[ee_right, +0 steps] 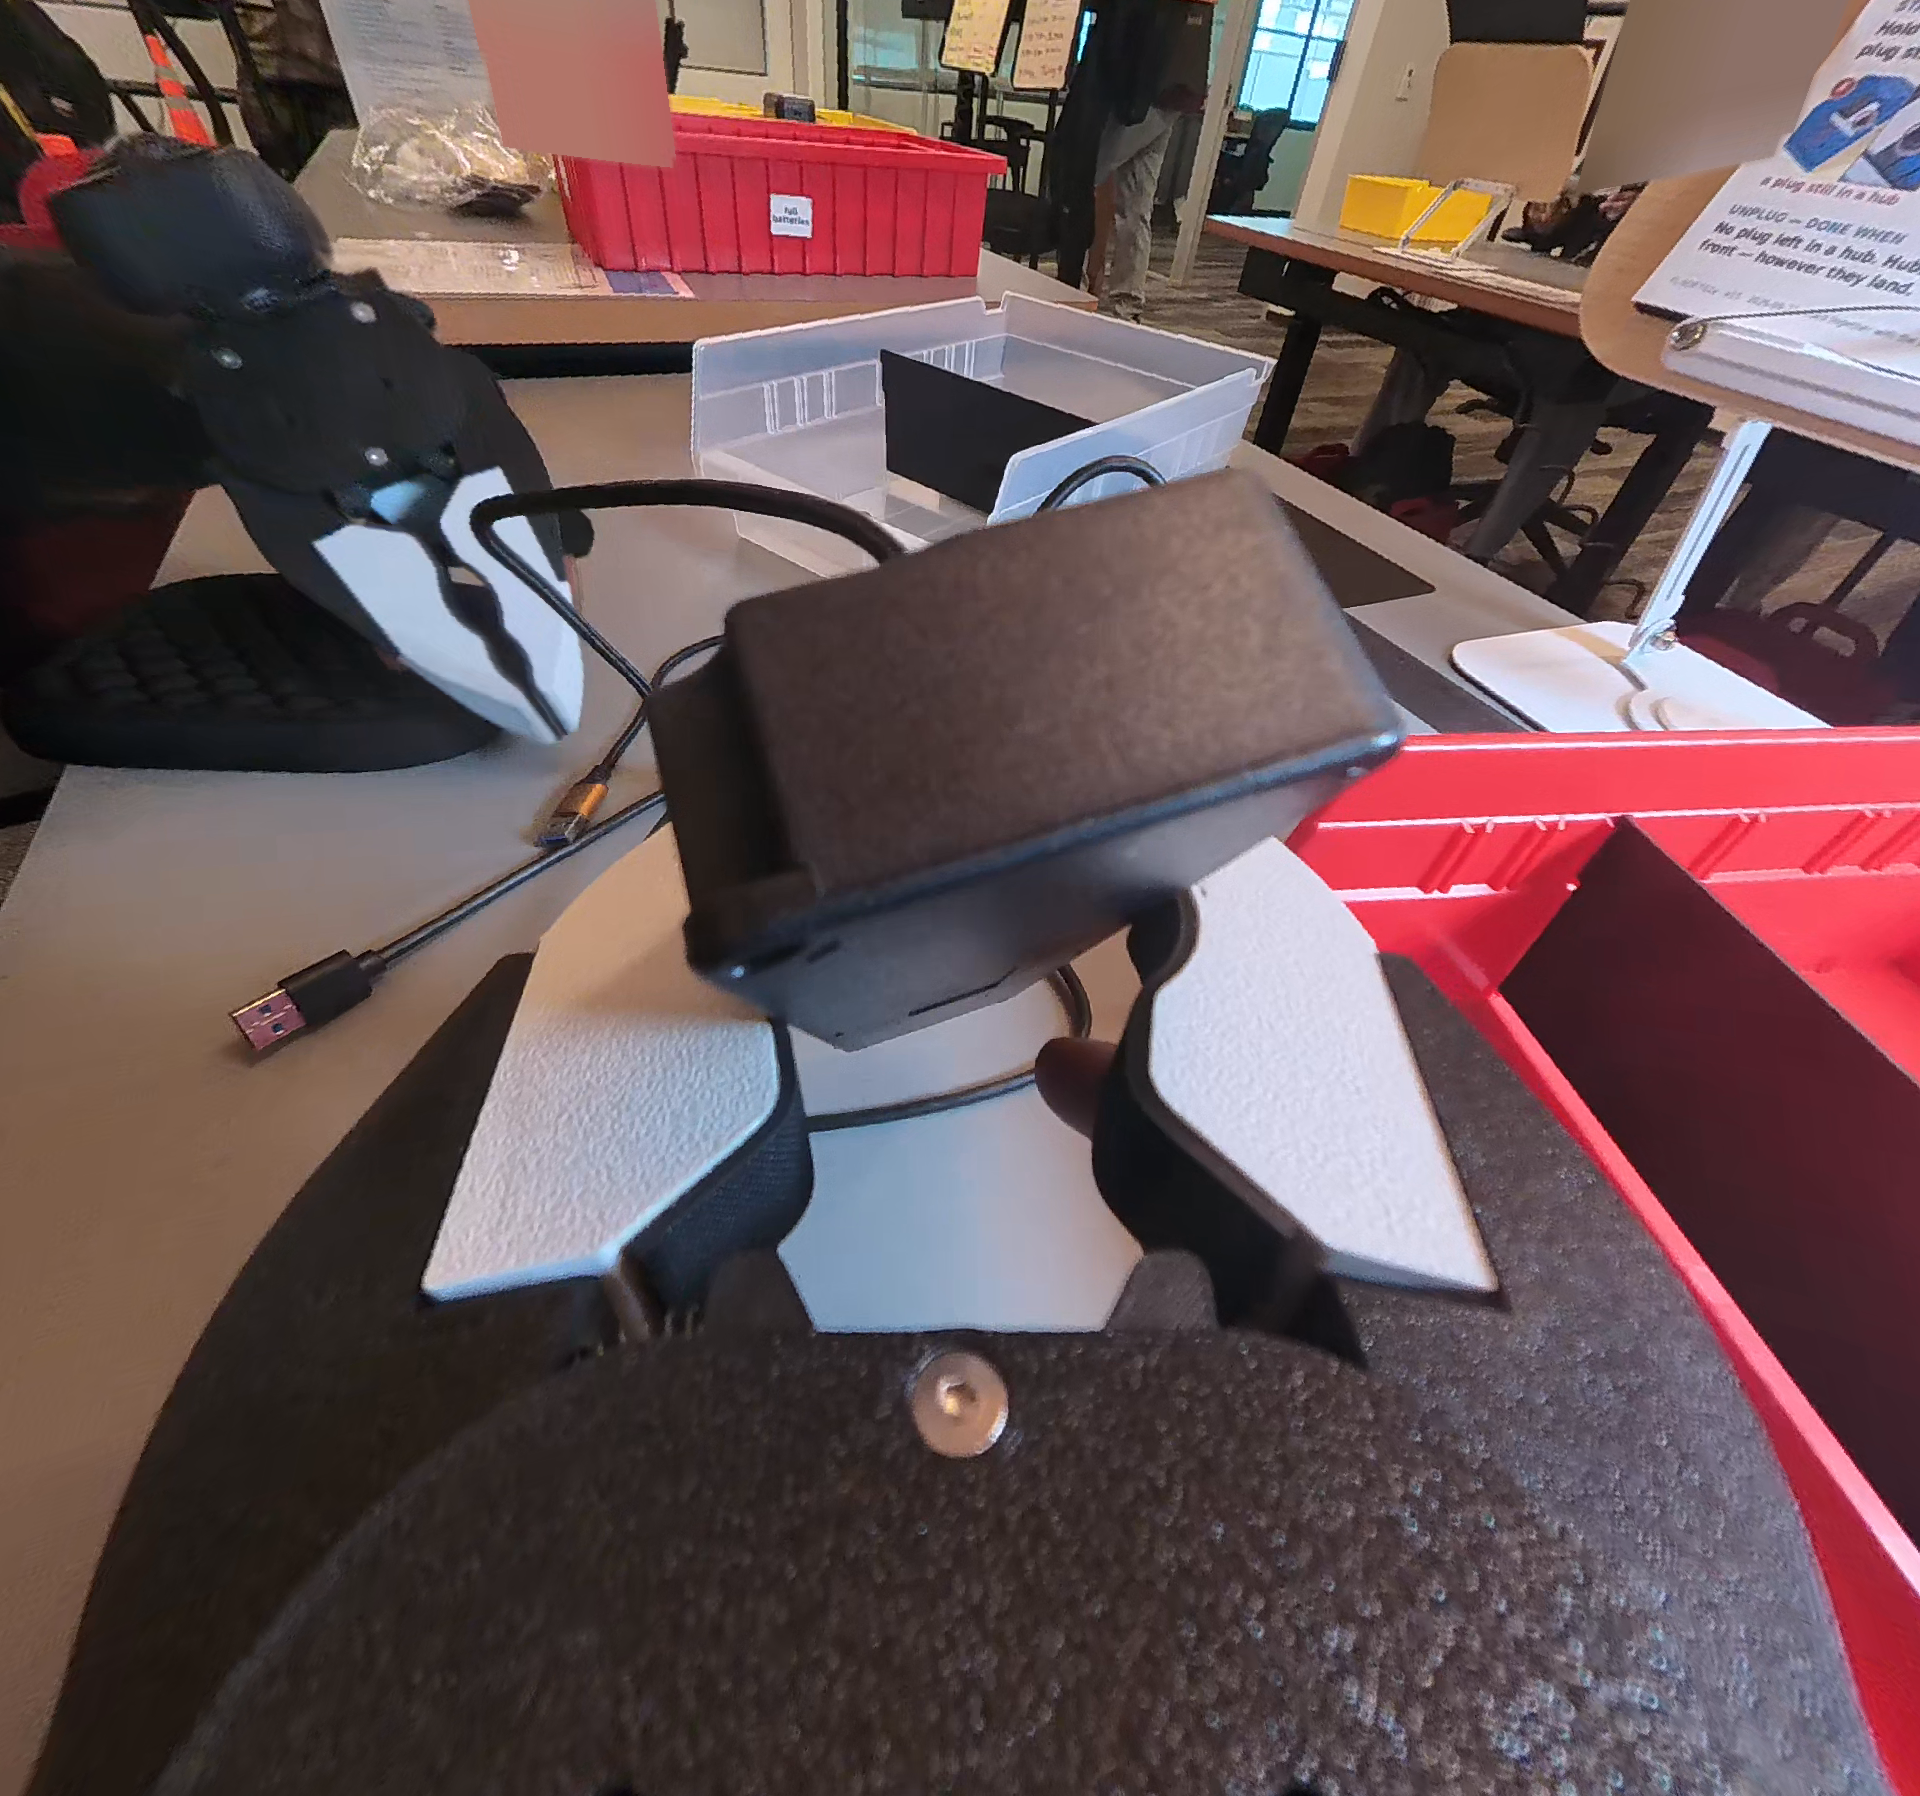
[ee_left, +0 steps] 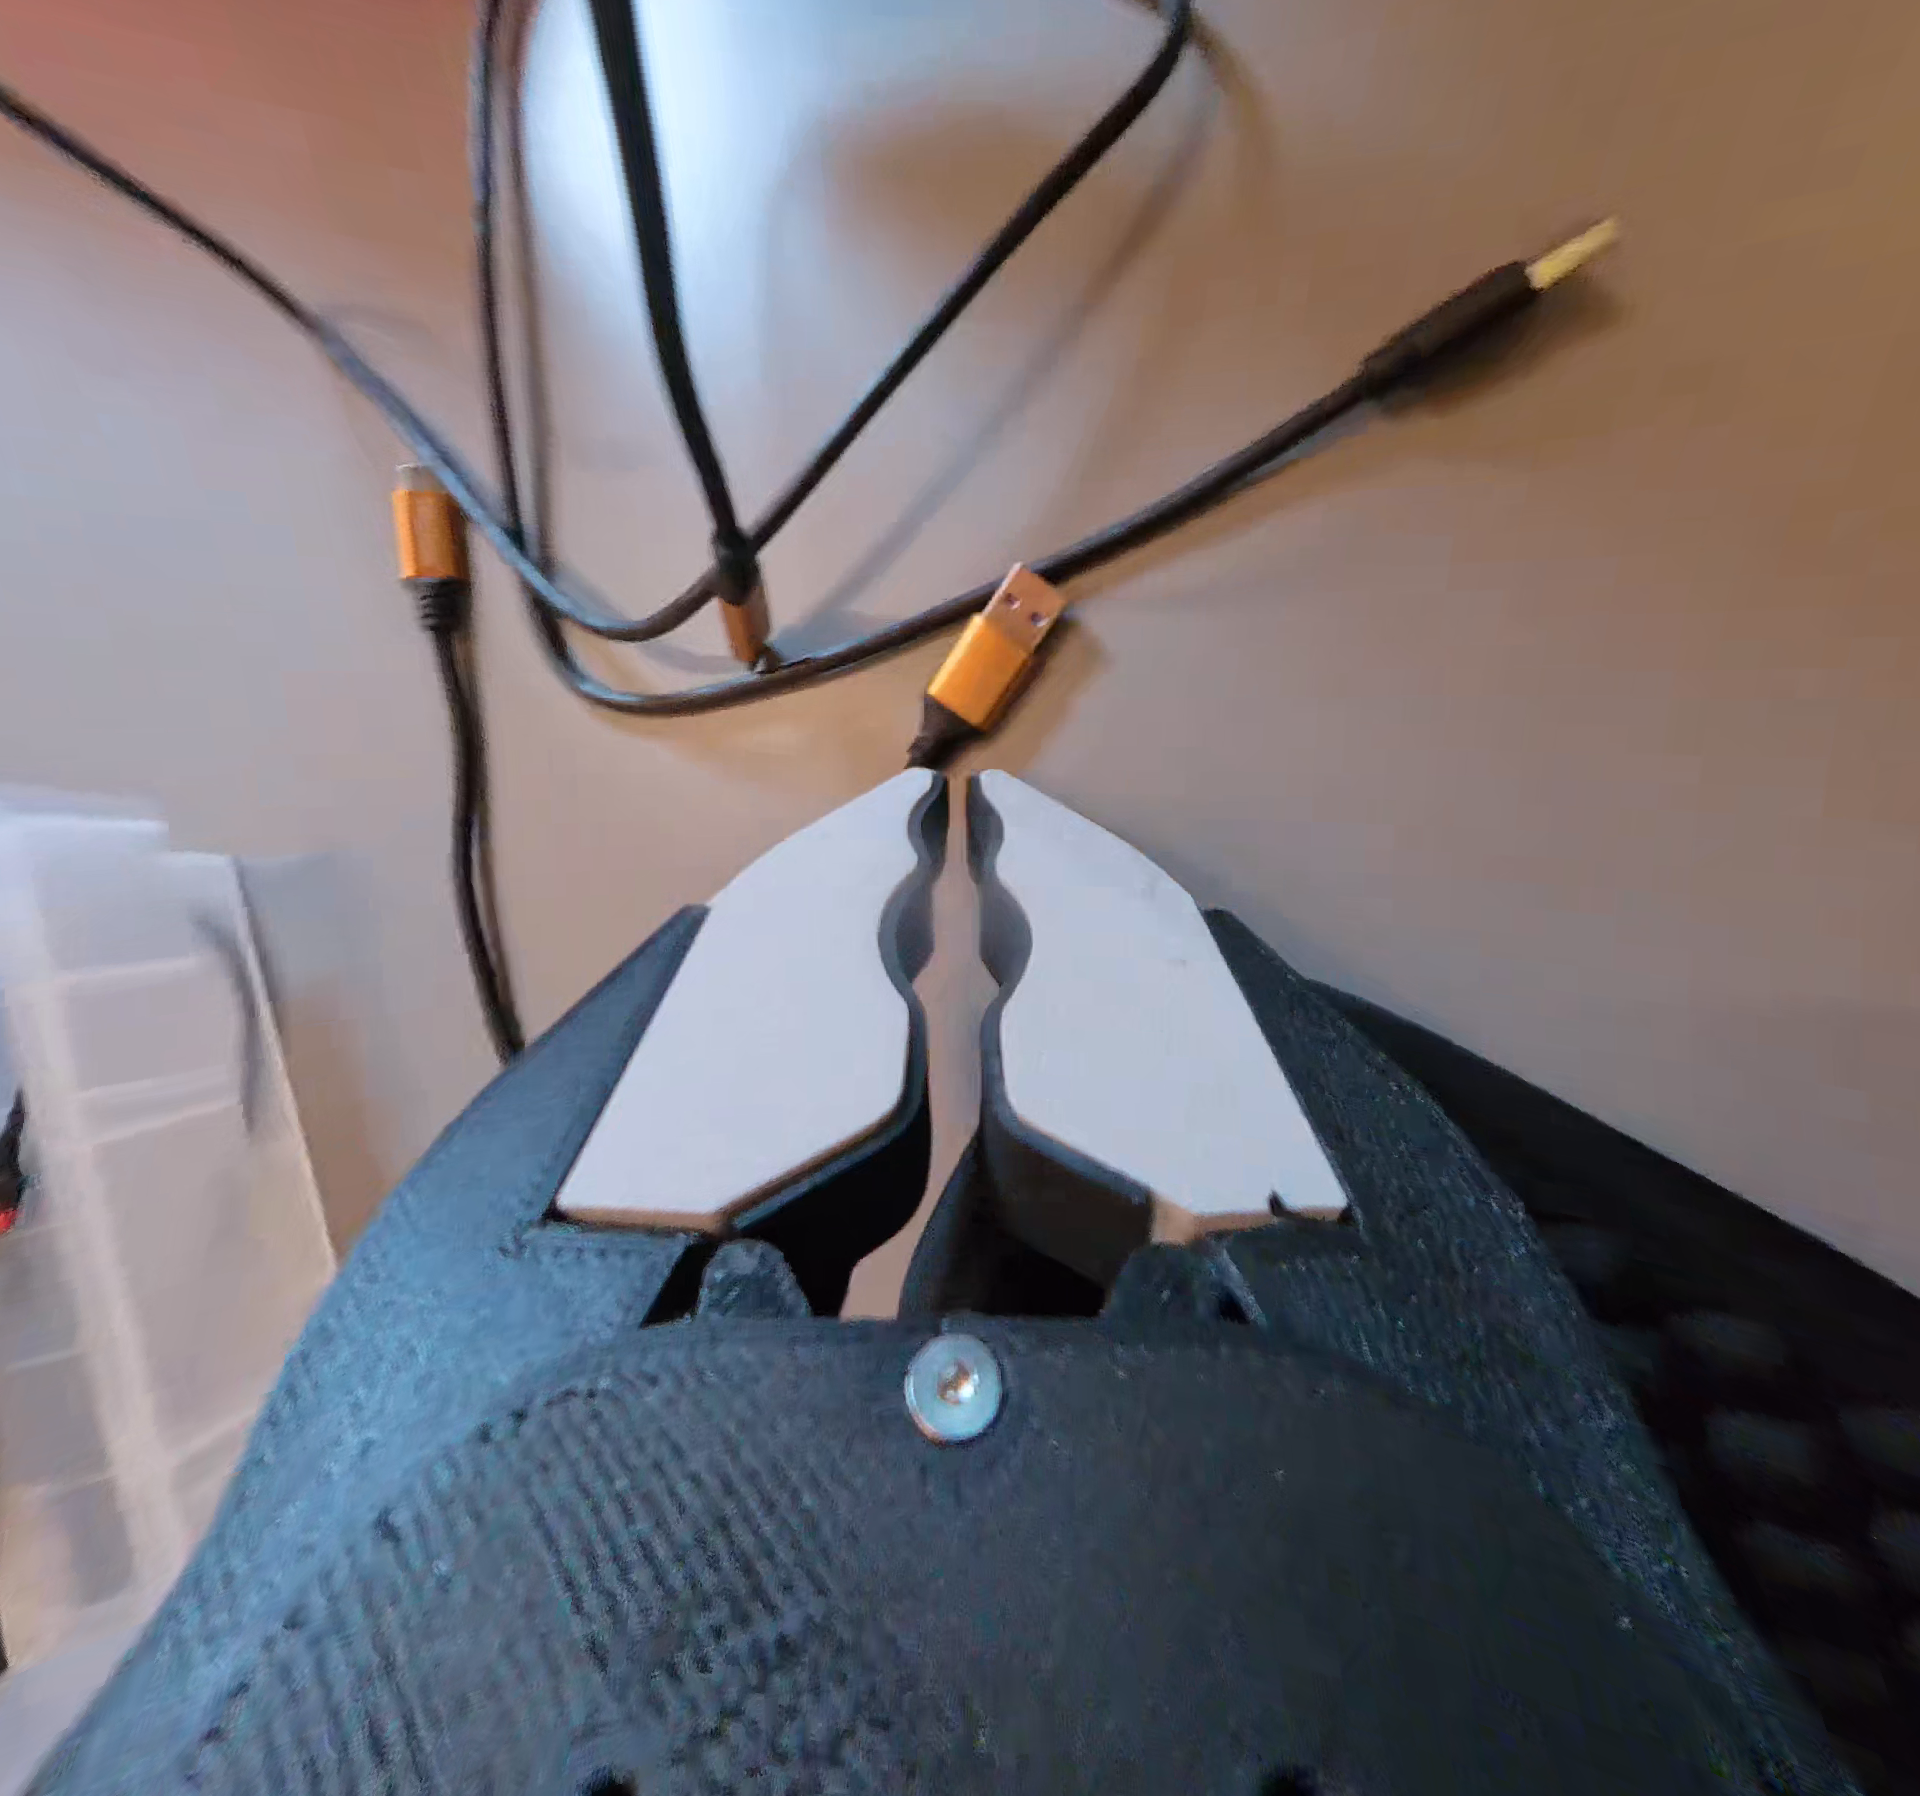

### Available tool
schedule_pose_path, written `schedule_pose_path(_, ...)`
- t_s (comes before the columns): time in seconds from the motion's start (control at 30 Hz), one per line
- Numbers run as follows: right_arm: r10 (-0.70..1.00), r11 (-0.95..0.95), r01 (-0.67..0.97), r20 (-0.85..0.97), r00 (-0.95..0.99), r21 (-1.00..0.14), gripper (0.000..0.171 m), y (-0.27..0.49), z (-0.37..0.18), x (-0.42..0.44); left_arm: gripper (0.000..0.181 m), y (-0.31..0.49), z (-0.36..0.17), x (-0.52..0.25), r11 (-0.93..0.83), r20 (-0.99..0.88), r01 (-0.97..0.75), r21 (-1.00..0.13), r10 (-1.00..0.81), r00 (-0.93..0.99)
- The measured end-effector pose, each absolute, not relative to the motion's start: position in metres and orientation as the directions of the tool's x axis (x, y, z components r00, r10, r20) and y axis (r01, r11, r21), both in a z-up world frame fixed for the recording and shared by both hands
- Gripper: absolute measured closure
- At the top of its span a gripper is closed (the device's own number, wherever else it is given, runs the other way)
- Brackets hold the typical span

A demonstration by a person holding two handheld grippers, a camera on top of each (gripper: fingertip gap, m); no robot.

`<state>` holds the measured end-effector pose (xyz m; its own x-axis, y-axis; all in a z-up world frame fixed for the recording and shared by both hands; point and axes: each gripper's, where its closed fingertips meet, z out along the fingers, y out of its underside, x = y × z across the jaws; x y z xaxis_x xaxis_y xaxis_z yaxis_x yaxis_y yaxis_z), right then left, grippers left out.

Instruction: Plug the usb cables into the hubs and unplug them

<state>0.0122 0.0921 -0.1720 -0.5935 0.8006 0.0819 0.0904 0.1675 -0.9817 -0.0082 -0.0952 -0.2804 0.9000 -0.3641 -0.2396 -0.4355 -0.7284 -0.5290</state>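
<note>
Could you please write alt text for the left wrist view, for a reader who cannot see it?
The left gripper, its grey fingers nearly closed, pinches a black braided cable just behind its orange metal USB-A plug above a beige table. More black cables loop beyond, ending in a small orange plug and a black gold-tipped plug.

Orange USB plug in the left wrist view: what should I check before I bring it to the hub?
1. Right gripper holding the hub: ok, clamped between the fingers, off the table.
2. Left gripper grip: not ok, probably; it pinches the braided cable just behind the orange plug, not the plug's body.
3. Plug's metal tip pointing away from the gripper: ok.
4. Hub port facing the plug: cannot tell, no port shows.
5. Cable run free: not ok, loose black cables cross beside the plug.
</note>
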Motion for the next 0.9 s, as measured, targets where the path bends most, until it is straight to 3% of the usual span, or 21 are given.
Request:
schedule_pose_path(0.13, 0.804, 0.16, 0.096, 0.073, -0.59, -0.982, 0.103, 0.094, -0.173, 0.011, 0.163, -0.091, -0.277, -0.013, -0.717, -0.215, -0.509, -0.477, -0.467, 0.858)
schedule_pose_path(0.3, 0.805, 0.16, 0.106, 0.067, -0.59, -0.981, 0.103, 0.095, -0.176, 0.01, 0.157, -0.088, -0.295, -0.012, -0.697, -0.076, -0.575, -0.429, -0.607, 0.791)
schedule_pose_path(0.43, 0.808, 0.155, 0.107, 0.064, -0.585, -0.982, 0.103, 0.099, -0.176, 0.01, 0.159, -0.088, -0.298, -0.009, -0.664, 0.008, -0.585, -0.465, -0.664, 0.748)
schedule_pose_path(0.53, 0.809, 0.146, 0.112, 0.053, -0.586, -0.983, 0.103, 0.101, -0.177, 0.01, 0.16, -0.089, -0.298, -0.01, -0.656, 0.021, -0.567, -0.498, -0.663, 0.748)
schedule_pose_path(0.6, 0.807, 0.145, 0.117, 0.049, -0.589, -0.983, 0.103, 0.101, -0.179, 0.009, 0.172, -0.089, -0.298, -0.01, -0.644, 0.005, -0.566, -0.514, -0.662, 0.749)
schedule_pose_path(0.77, 0.802, 0.153, 0.112, 0.057, -0.594, -0.982, 0.103, 0.098, -0.178, 0.01, 0.174, -0.079, -0.297, -0.018, -0.64, -0.153, -0.582, -0.501, -0.597, 0.788)
schedule_pose_path(0.9, 0.804, 0.156, 0.098, 0.069, -0.591, -0.983, 0.103, 0.097, -0.174, 0.011, 0.174, -0.078, -0.254, -0.024, -0.652, -0.118, -0.429, -0.626, -0.464, 0.878)
